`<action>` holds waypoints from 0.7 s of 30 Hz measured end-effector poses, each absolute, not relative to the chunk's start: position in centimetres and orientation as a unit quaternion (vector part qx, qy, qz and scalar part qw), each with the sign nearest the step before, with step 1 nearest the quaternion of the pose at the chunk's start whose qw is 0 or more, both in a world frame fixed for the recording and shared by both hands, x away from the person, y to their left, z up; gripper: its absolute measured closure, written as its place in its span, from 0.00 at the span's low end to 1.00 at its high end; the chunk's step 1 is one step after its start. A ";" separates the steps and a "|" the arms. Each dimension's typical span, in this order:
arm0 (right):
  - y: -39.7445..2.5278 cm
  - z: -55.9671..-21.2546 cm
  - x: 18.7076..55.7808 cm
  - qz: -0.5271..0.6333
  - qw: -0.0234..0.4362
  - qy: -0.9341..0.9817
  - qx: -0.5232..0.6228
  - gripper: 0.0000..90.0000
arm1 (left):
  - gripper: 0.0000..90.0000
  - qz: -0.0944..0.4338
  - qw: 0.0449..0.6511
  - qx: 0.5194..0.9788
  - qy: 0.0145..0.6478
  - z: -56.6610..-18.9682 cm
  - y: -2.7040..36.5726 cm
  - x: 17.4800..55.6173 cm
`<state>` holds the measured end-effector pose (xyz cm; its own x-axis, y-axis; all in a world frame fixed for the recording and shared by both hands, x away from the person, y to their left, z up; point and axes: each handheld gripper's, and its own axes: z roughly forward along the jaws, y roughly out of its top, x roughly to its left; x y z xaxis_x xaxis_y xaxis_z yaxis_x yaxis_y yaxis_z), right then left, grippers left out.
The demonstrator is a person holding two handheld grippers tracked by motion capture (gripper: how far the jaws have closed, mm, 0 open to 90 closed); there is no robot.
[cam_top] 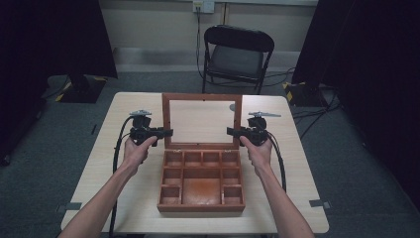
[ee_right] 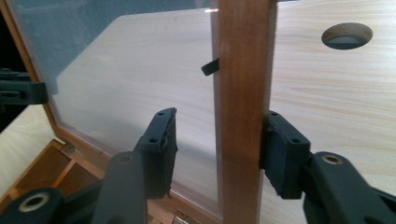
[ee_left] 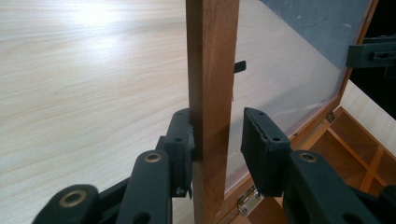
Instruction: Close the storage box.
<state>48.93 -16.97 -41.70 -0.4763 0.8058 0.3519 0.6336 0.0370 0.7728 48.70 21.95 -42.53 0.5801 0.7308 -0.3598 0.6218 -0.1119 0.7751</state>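
Light wood table with one open box on it

The table [cam_top: 99,163] has a pale wood-grain top with rounded corners and stands on grey carpet. A brown wooden box [cam_top: 201,184] with small compartments sits at its middle, toward the near edge, its clear-panelled lid [cam_top: 201,120] standing upright. A round hole [ee_right: 347,36] pierces the top on the far right, beside the lid.

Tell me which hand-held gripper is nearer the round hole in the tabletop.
Right. The right hand-held gripper straddles the lid's right frame edge, close beside the hole. The left hand-held gripper straddles the opposite edge, with the whole lid between it and the hole.
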 end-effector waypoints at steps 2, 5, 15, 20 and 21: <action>-17.1 -41.6 48.9 0.478 0.090 0.716 0.501 0.57 | 0.71 0.058 0.489 0.743 0.453 -42.5 21.9 48.6; -17.2 -41.6 48.7 0.480 0.089 0.716 0.498 0.57 | 0.69 0.056 0.492 0.742 0.452 -42.5 21.9 48.6; -17.3 -41.2 48.3 0.487 0.081 0.718 0.492 0.54 | 0.68 0.056 0.503 0.742 0.440 -41.8 22.0 48.3; -17.5 -40.9 47.7 0.490 0.078 0.718 0.488 0.49 | 0.66 0.057 0.507 0.745 0.430 -41.4 21.9 47.9; -17.5 -40.8 47.6 0.492 0.079 0.717 0.487 0.48 | 0.66 0.060 0.505 0.747 0.427 -41.3 21.9 47.8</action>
<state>47.62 -17.49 -40.82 -0.5124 0.7765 0.3666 0.6221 0.0414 0.7819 47.81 21.90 -41.26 0.6278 0.6988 -0.3427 0.5785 -0.1243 0.8062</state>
